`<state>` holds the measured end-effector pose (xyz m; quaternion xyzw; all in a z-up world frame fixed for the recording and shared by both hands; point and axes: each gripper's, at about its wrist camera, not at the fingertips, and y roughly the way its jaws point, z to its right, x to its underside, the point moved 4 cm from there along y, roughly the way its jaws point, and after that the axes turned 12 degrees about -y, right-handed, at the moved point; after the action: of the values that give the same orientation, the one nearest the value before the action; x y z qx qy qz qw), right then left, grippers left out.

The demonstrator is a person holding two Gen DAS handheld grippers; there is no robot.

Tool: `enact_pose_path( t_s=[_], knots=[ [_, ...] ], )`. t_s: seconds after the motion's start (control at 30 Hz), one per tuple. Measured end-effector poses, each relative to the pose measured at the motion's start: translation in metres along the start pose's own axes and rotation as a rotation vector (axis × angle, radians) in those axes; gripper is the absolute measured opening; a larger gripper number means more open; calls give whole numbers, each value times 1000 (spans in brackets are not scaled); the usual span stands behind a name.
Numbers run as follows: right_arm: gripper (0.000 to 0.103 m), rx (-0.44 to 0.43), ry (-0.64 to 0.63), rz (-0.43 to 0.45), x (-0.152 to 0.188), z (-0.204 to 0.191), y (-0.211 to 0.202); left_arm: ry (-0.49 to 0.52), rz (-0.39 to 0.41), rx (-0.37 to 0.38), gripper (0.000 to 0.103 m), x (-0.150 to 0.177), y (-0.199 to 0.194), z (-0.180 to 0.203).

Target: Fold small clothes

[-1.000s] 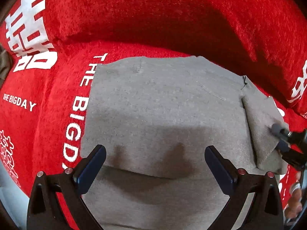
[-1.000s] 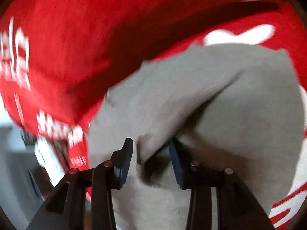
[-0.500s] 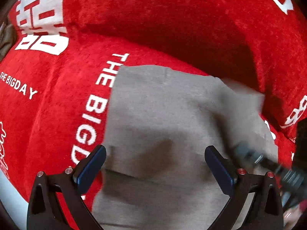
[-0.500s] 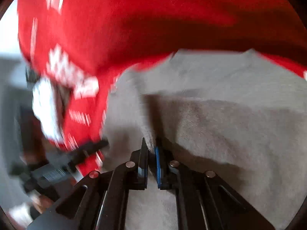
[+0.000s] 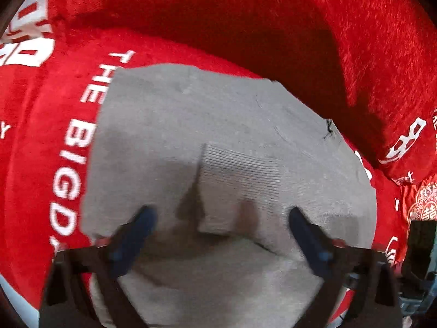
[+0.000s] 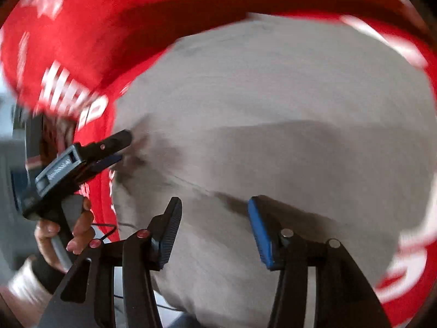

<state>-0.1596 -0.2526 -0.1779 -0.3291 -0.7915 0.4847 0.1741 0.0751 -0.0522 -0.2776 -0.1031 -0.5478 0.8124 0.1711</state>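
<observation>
Our small grey knit garment (image 5: 169,125) lies on the red plush printed blanket (image 5: 54,147), its ribbed sleeve cuff (image 5: 240,180) folded inward. Both tongs — left tongs (image 5: 218,227), right tongs (image 6: 213,218) — hang spread, empty. Next we should pinch the left edge cleanly, one layer only.

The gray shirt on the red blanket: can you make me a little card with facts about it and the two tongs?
clothing: gray shirt, lying on the blanket
sleeve: cuff folded in on top of the shirt
surface: red blanket with white letters
left tongs: open, over the shirt's near part, holding nothing
right tongs: open, over the shirt, holding nothing
picture quality: both views blurry
</observation>
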Motion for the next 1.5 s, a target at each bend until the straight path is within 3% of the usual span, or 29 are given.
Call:
enact_pose_path(
  t_s=[0.03, 0.1, 0.17, 0.2, 0.23, 0.27, 0.3, 0.47, 0.6, 0.73, 0.8, 0.9, 0.97, 1.0, 1.07, 1.13, 1.2, 1.37, 1.4, 1.43, 1.5],
  knots=[
    [54, -13, 69, 16, 5, 7, 1, -5, -36, 2, 65, 1, 7, 2],
    [54, -49, 249, 81, 21, 38, -11, -14, -46, -13, 53, 0, 11, 1],
    [54, -82, 399, 168, 34, 66, -25, 4, -32, -4, 8, -2, 9, 3],
    [54, -101, 469, 221, 39, 79, -31, -2, -39, 15, 8, -3, 8, 3],
    [48, -130, 538, 281, 43, 92, -36, -8, -34, 22, 8, -4, 6, 2],
    [11, -154, 573, 319, 44, 100, -39, -7, -27, 31, 8, -3, 3, 3],
    [6, -167, 593, 335, 44, 107, -41, -2, -19, 31, 8, -2, 0, 3],
    [6, -24, 407, 283, 30, 101, -50, 32, -12, 24, 8, 16, -8, 2],
    [6, 32, 370, 223, 30, 110, -38, 34, -24, -7, 8, 26, 1, -6],
    [6, 8, 371, 222, 34, 119, -38, 57, -3, -39, 9, 30, -13, -12],
    [6, 12, 372, 191, 37, 119, -39, 82, 37, -113, 9, 30, -24, -21],
    [15, -71, 414, 112, 48, 124, -47, 90, 51, -160, 9, 28, -40, -38],
    [19, -235, 420, 139, 50, 109, -60, 90, 60, -176, 9, 26, -48, -43],
    [24, -245, 394, 167, 48, 104, -70, 94, 67, -184, 9, 24, -50, -42],
    [50, -191, 345, 224, 40, 102, -88, 100, 75, -186, 9, 20, -47, -34],
    [52, -75, 321, 294, 28, 115, -104, 103, 83, -185, 9, 18, -43, -25],
    [52, -27, 359, 300, 17, 134, -101, 118, 89, -166, 9, 17, -39, -8],
    [50, -12, 414, 268, -12, 170, -67, 193, 100, -161, 9, 19, -20, 33],
    [42, -29, 410, 253, -18, 169, -58, 200, 95, -163, 9, 20, -16, 37],
    [7, -35, 397, 234, -20, 167, -54, 205, 89, -166, 9, 21, -12, 40],
    [8, 58, 293, 216, -25, 152, -59, 212, 78, -188, 9, 23, -4, 42]
  ],
)
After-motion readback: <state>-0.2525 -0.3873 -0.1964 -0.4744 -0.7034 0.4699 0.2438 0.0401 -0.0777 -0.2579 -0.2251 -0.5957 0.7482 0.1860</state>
